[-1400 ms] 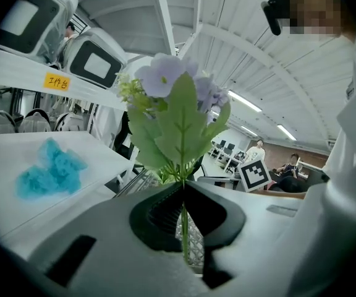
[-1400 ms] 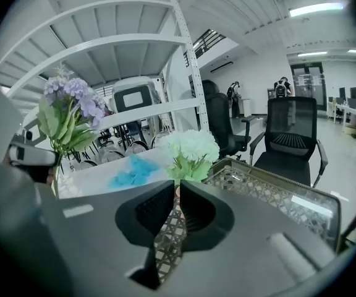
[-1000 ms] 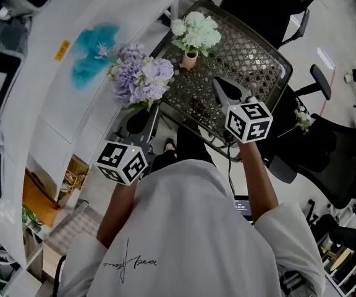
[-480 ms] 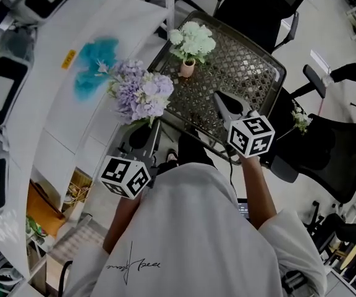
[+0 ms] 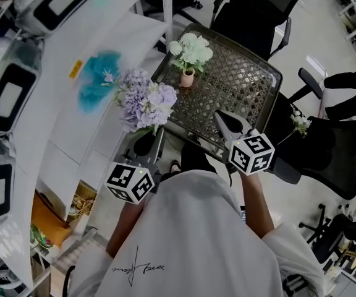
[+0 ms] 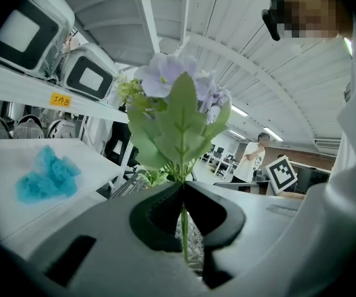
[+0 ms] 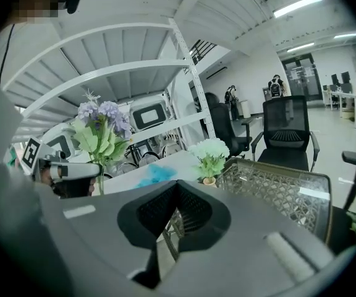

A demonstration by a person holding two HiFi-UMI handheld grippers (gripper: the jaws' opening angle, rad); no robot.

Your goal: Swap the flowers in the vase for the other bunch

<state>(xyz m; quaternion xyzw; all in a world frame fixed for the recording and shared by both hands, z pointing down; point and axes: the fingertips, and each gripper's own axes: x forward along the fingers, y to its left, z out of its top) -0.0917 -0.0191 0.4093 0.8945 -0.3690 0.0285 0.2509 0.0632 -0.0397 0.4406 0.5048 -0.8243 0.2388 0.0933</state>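
The person is holding the left tongs [image 6: 183, 189] clenched on the thin green stem of the purple bunch [image 5: 144, 101]. The stem is running straight down between the two pads, and the leaves and lilac heads are standing upright above them. In the head view this bunch is hanging in the air just off the near left corner of the mesh surface [image 5: 243, 88], touching nothing but the tongs.

The right tongs [image 7: 177, 189] are clenched on nothing, their pads meeting with only the mesh showing beyond them. They are hovering over the near edge of the mesh surface, well apart from the vase.

The small pink vase [image 5: 188, 77] is standing upright near the far left corner of the mesh surface, and the pale green-white bunch [image 5: 191, 47] is sitting in it. A crumpled blue thing [image 5: 97, 79] is lying on the white surface [image 5: 54, 122] to the left, beside the purple bunch but apart from it.

The stage of the swap is hard to judge from this moment alone. One bunch is in the vase and the other is in hand. If the purple bunch is the one going in, the pale one is waiting to be lifted out first, probably by the free right tongs. If the purple bunch is the one that came out, it only needs setting down somewhere, and the task is nearing its end.
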